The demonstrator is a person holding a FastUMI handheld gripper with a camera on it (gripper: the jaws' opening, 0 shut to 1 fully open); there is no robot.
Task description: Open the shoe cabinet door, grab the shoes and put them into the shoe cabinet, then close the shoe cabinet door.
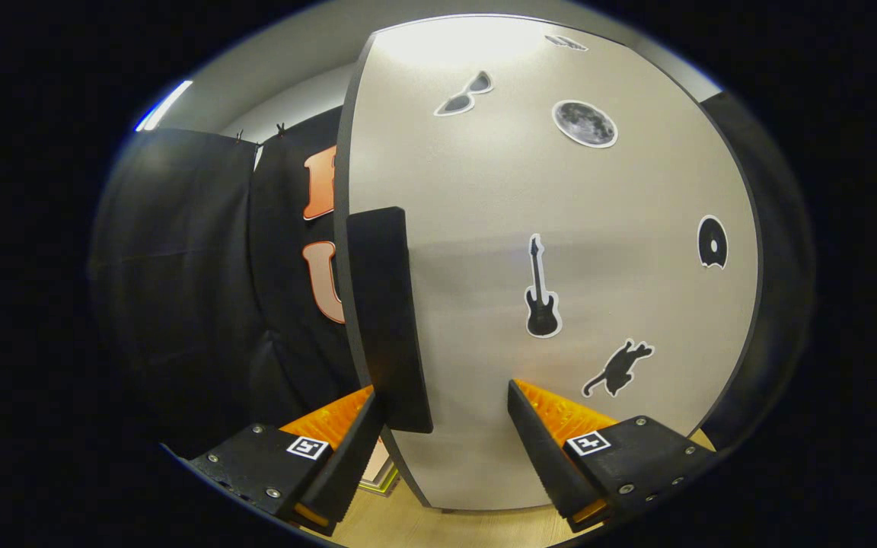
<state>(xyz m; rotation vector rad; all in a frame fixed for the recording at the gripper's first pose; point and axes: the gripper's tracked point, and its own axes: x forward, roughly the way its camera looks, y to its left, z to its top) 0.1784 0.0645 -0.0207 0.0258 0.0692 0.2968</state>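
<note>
A: Where's the gripper (446, 426) at?
B: Jaws wide apart, left one at the black handle (387, 320) on the cabinet door's (560, 228) edge, right one against the door's front.
A: The door?
B: Right ahead, stickers on it, wood floor (423, 525) below.

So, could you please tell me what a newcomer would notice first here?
Probably the pale cabinet door just ahead, dotted with stickers: a guitar mid-panel, a moon above it, a cat below. Next, the black handle on its edge, between the open gripper's jaws.
</note>
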